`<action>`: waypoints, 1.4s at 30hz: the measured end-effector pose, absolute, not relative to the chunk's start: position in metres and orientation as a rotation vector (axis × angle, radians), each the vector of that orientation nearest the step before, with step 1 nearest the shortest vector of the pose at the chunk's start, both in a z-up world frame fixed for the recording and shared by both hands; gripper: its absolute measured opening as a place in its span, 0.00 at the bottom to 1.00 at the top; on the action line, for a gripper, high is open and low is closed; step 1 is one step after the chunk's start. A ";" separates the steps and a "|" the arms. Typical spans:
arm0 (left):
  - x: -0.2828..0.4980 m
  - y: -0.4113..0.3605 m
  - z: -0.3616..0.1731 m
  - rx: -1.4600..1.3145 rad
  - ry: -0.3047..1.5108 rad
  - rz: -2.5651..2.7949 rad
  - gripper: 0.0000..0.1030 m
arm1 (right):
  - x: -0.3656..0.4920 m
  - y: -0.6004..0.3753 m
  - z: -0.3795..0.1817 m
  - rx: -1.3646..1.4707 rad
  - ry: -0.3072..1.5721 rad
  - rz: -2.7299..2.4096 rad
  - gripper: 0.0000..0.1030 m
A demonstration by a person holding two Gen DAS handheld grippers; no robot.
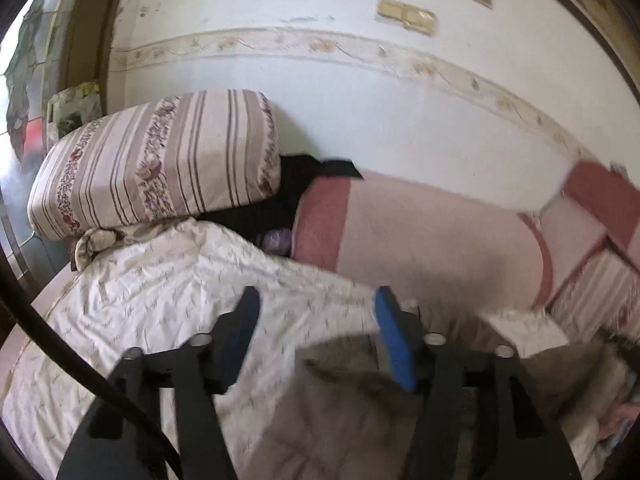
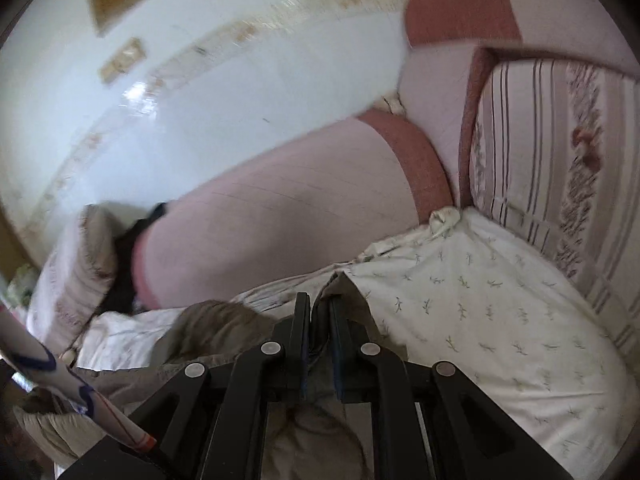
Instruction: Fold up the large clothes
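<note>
Left wrist view: left gripper (image 1: 316, 304) held over a bed, jaws apart with nothing between them, above a white sprigged bedsheet (image 1: 160, 292); grey-brown garment (image 1: 340, 392) lying blurred just below the blue-padded finger (image 1: 394, 340); striped floral pillow (image 1: 160, 160) against the wall.

Right wrist view: right gripper (image 2: 319, 316) clamped together on a raised fold of the grey-brown garment (image 2: 212, 324), lifted off the sheet; pink bolster (image 2: 280, 216) beyond.
</note>
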State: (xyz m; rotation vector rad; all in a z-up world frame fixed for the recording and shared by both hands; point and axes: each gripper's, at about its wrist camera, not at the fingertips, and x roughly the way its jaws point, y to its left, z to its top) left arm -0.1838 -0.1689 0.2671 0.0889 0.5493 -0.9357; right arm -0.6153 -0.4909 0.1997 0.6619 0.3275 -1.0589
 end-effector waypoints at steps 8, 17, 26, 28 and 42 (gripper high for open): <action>-0.203 -0.181 0.234 0.251 0.497 -1.031 0.59 | -0.617 -0.570 0.140 0.762 0.396 -1.201 0.01; -0.258 -0.162 0.125 0.435 0.671 -1.192 0.59 | -0.590 -0.451 0.142 0.614 0.494 -0.827 0.02; -0.285 -0.135 0.069 0.523 0.616 -1.224 0.59 | -0.502 -0.307 0.074 0.427 0.794 -0.344 0.19; -0.272 -0.166 0.064 0.527 0.617 -1.185 0.60 | -0.485 -0.323 0.063 0.447 0.820 -0.400 0.12; -0.240 -0.291 0.038 0.562 0.625 -0.975 0.67 | -0.475 -0.413 0.030 0.604 0.735 -0.747 0.00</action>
